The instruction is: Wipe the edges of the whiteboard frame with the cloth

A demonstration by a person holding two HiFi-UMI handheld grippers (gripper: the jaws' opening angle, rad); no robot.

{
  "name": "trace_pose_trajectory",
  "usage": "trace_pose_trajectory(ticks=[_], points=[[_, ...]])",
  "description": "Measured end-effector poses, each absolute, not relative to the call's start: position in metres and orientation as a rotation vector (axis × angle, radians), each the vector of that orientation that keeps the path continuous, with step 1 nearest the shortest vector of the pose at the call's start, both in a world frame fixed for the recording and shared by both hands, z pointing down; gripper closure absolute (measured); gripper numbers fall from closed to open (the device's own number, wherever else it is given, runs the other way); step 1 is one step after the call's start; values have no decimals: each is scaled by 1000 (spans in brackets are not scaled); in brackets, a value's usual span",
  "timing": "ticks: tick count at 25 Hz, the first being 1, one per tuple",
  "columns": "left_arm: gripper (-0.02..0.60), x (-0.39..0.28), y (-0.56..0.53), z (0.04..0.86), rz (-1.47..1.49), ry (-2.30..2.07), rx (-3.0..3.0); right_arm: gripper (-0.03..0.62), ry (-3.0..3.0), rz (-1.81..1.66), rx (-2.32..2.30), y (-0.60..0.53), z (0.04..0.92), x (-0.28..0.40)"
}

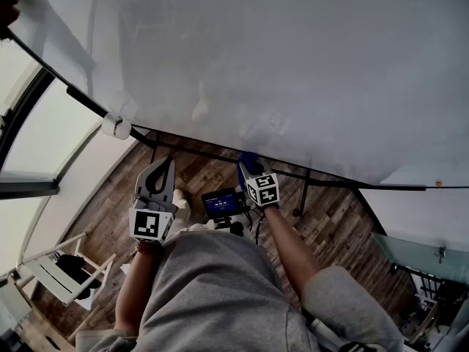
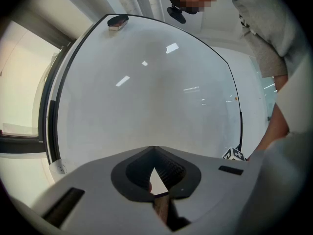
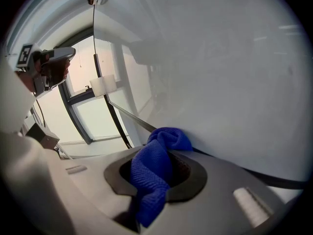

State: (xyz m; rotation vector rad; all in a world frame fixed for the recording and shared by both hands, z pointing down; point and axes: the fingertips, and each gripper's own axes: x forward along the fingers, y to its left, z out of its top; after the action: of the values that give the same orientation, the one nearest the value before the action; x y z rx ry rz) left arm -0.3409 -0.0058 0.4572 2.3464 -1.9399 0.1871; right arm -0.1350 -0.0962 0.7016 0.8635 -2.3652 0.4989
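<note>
The right gripper (image 3: pixel 165 148), clamped on a bunched blue cloth (image 3: pixel 155 173), presses it to the bottom rail of the whiteboard frame (image 1: pixel 330 177) while the left gripper (image 2: pixel 154 152) hangs nearby, jaws together and empty, with wiping apparently under way and the other edges likely yet to do.
</note>
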Motion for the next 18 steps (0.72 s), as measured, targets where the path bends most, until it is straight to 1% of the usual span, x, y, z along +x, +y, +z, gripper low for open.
trace_pose_trajectory(ticks=[10,18], points=[[574,-358,-12,456,187,-1879,2388,500,-2334,477,906,-97,701,-143],[574,-378,-11,467,246,-1809,2413,499,-2291,421,969,-96,704,-149]])
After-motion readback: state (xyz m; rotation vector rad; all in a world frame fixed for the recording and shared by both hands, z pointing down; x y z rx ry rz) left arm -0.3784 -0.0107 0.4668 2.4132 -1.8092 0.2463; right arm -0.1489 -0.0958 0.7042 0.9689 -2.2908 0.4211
